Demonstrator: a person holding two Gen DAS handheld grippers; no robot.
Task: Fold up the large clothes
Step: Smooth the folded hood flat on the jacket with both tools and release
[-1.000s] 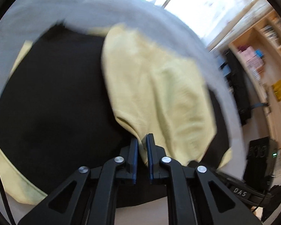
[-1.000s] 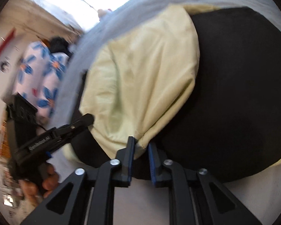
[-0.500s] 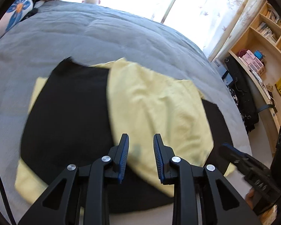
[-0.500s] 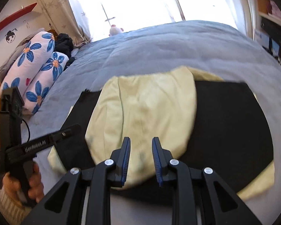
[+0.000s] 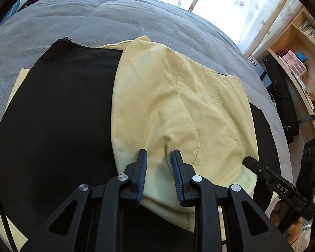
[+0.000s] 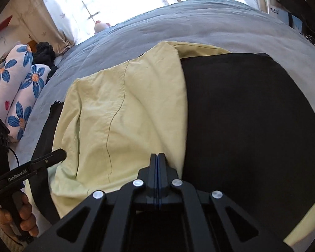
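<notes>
On my feeds the pale yellow and black cotton garment (image 5: 174, 109) lies spread on the grey bed (image 5: 115, 21), yellow flap folded over the black panel. My left gripper (image 5: 159, 159) hovers at 6 o'clock, fingers apart, nothing pinched. My right gripper (image 6: 157, 157) has just snapped its fingers together, empty, by the flap's edge.

Both wrist views look steeply down, close, sharing the yellow garment (image 5: 178, 109).
</notes>
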